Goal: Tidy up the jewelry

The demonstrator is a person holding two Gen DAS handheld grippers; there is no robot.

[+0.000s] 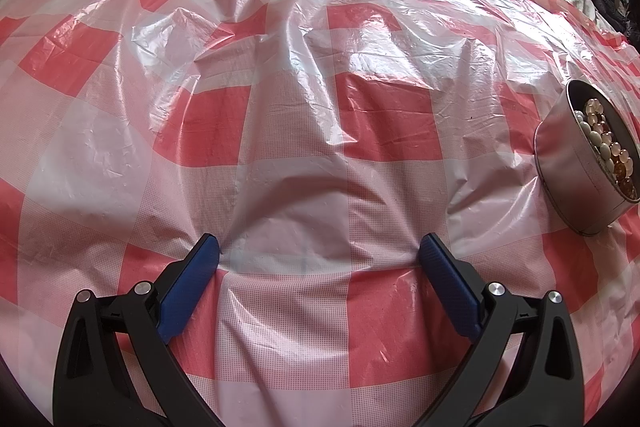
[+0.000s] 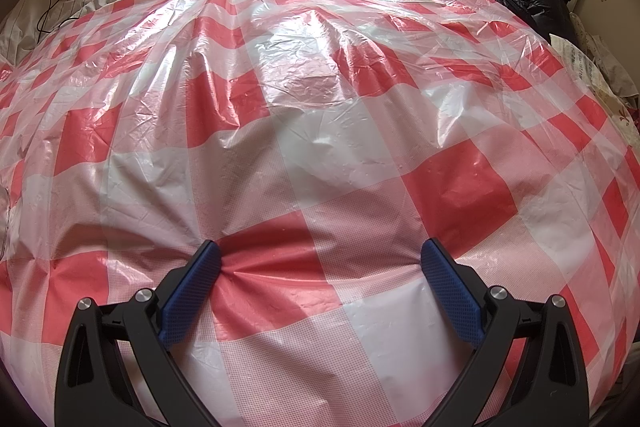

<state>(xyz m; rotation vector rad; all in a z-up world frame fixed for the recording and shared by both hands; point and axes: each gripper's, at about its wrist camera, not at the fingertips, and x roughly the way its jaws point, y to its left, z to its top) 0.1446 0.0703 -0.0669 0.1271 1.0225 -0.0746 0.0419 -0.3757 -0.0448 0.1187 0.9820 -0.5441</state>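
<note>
While left gripper gapes, bead tin far right (apart).

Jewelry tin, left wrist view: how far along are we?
Looks done: beaded jewelry already sits in the round metal tin at the right edge of the checkered plastic sheet. In hand: nothing; left tongs and right tongs are both open, their tips at the sheet. Left: no loose pieces show in either view, so possibly nothing, or the rest is out of frame.
</note>
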